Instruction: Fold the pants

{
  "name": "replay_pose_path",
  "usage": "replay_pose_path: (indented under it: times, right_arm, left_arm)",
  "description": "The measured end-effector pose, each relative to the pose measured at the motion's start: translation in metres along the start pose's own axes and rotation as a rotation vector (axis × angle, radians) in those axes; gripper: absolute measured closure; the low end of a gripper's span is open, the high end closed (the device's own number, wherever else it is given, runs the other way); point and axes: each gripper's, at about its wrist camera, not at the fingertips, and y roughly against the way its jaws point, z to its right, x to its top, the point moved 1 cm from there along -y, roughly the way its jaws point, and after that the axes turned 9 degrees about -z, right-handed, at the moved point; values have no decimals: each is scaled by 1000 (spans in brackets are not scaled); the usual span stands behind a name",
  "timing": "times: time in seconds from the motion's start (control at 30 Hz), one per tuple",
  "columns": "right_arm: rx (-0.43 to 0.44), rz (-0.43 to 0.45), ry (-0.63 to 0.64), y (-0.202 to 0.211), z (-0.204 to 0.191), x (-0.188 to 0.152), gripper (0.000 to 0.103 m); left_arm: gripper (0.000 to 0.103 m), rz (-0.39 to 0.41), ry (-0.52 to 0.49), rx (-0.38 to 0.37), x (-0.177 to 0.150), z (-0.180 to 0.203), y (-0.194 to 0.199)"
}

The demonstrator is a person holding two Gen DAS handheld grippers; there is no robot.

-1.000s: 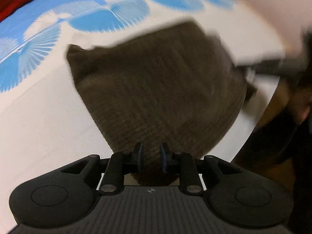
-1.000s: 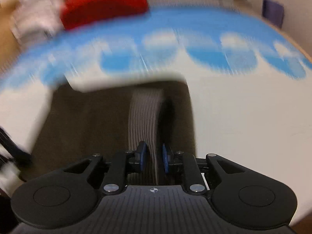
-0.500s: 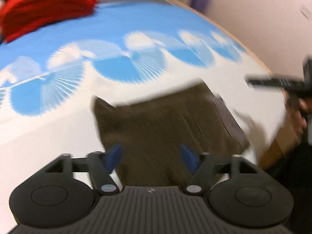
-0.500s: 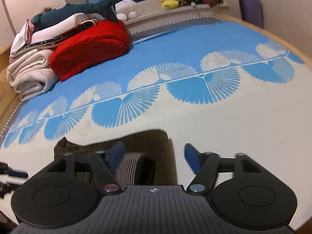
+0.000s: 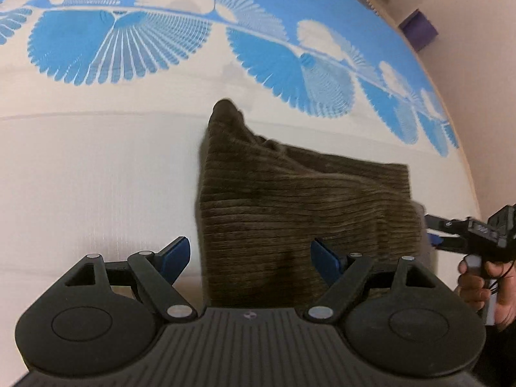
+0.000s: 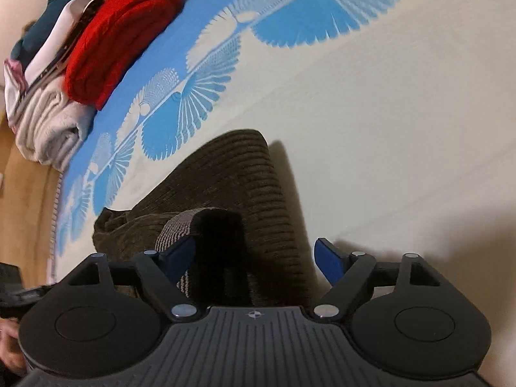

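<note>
The brown corduroy pants (image 5: 290, 200) lie folded in a compact pile on the bed cover (image 5: 96, 177). My left gripper (image 5: 249, 246) hovers over their near edge. Its jaws are opening, and the cloth lies below the gap without touching the blue pads (image 5: 175, 253). In the right wrist view the pants (image 6: 251, 180) show their striped waistband lining (image 6: 177, 229) near the left finger. My right gripper (image 6: 255, 243) is opening too, and its pads press on nothing. The right gripper (image 5: 451, 232), held in a hand (image 5: 483, 283), also shows at the pile's right end.
A red folded blanket (image 6: 119, 32) and a stack of folded linens (image 6: 48, 122) sit at the far end of the bed. A purple object (image 5: 417, 30) stands by the wall. The bed's edge and wooden floor (image 6: 29, 209) lie left of the pants.
Both grippers went from shut on the pants to wide open and let the cloth go. Both drew back and rolled, and the pants now rest folded on the bed.
</note>
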Motion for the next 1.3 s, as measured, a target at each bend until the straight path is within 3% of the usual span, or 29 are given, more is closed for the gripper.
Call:
replay_pose_path:
  times: [0.13, 0.27, 0.53, 0.67, 0.87, 1.0, 1.23, 1.3]
  right_arm:
    - [26, -28, 7, -8, 10, 5, 12]
    - [87, -47, 0, -13, 17, 8, 12]
    - [222, -21, 23, 2, 10, 14, 15]
    - [121, -92, 107, -12, -1, 8, 9]
    - [91, -116, 156, -22, -11, 4, 1]
    - [48, -110, 194, -28, -21, 1, 1]
    - [0, -45, 302, -20, -35, -2, 34]
    - [-11, -37, 320, -18, -39, -4, 41]
  left_arm:
    - [17, -26, 0, 19, 3, -4, -16]
    - [17, -66, -15, 43, 2, -3, -36]
    - [17, -58, -46, 41, 1, 1, -41]
    - [17, -61, -43, 42, 3, 2, -41]
    - [18, -55, -48, 47, 3, 7, -43]
    - [18, -52, -52, 47, 4, 9, -44]
    - [23, -50, -44, 42, 7, 10, -45]
    - [36, -42, -37, 42, 8, 9, -44]
